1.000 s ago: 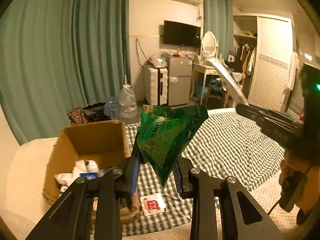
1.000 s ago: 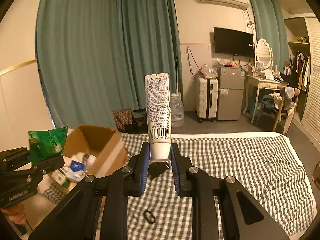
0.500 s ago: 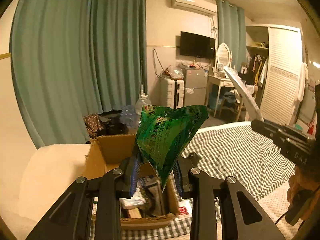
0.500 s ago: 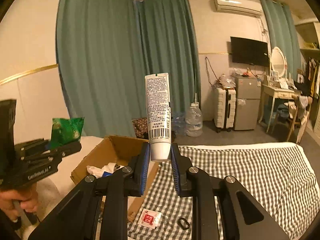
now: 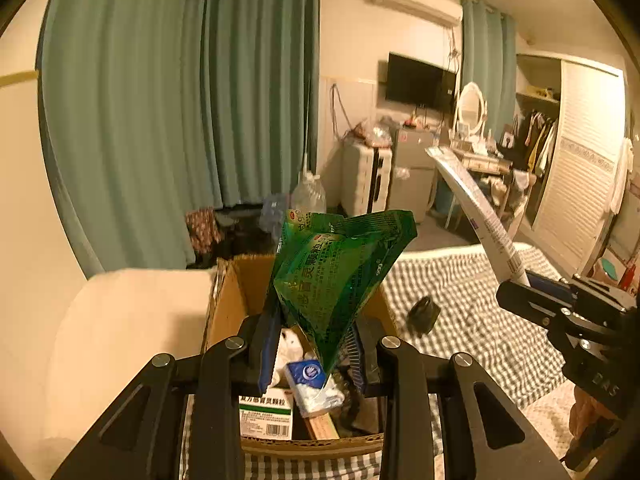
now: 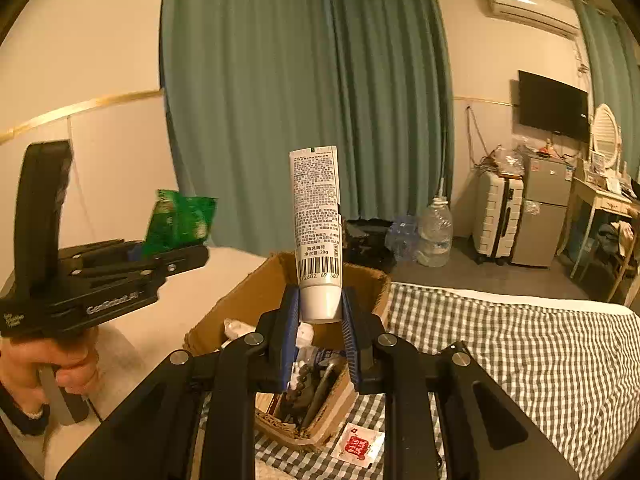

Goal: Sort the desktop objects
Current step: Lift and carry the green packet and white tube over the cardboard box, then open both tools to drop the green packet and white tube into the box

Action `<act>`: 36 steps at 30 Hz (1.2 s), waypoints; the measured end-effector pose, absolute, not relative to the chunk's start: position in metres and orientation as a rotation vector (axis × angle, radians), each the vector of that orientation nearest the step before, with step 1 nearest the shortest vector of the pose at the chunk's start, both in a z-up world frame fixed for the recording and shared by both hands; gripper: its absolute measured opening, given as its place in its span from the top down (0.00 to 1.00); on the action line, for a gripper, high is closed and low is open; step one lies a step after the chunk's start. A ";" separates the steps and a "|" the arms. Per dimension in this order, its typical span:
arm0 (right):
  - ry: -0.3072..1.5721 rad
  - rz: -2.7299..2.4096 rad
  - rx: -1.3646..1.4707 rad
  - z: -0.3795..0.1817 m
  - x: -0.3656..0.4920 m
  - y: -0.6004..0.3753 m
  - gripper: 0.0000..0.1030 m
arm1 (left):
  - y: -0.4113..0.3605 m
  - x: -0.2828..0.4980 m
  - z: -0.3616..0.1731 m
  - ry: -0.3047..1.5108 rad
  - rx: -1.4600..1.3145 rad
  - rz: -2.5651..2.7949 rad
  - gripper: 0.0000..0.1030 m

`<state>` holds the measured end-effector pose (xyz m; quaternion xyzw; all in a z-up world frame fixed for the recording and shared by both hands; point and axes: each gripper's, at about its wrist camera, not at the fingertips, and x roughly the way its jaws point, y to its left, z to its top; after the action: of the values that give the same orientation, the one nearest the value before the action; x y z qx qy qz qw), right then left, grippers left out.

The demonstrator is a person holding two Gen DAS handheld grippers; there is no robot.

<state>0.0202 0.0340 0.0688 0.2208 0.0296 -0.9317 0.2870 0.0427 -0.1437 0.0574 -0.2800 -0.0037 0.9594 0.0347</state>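
Two grippers, both loaded. Left gripper (image 5: pixel 312 350), lower centre of its own view, clenched on the narrow bottom end of a green foil packet (image 5: pixel 336 272); packet stands upright, its top flaring to the right. Directly behind and below it, an open cardboard box (image 5: pixel 224 304) holding a blue-and-white tissue pack (image 5: pixel 310 380), a printed medicine carton (image 5: pixel 266 414) and other small items. Right gripper (image 6: pixel 318 330), lower centre of its view, grasping the cap end of a white tube (image 6: pixel 318 220), barcode just above the pads, tube vertical. Same box lies behind its fingers. Small red-and-white sachet (image 6: pixel 358 444) flat on the checked cloth (image 6: pixel 520 360), just beside the box's near corner. Black ring-like object (image 5: pixel 424 312) on the cloth right of the box.
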 end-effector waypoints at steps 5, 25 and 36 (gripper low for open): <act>0.118 -2.455 0.633 0.053 0.005 0.020 0.81 | -0.143 0.029 0.040 0.033 -0.928 2.931 0.71; 0.253 -2.309 0.829 -0.033 -0.035 -0.028 0.81 | -0.162 -0.035 -0.021 -0.057 -1.208 2.907 0.71; 0.294 -2.301 0.856 -0.050 -0.050 -0.039 0.80 | -0.163 -0.040 -0.031 -0.067 -1.260 2.904 0.61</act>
<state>-0.0498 -0.0386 -0.0496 0.3271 0.1123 -0.8791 0.3281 -0.0396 -0.1634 -0.0307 -0.3979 -0.0210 0.9171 -0.0124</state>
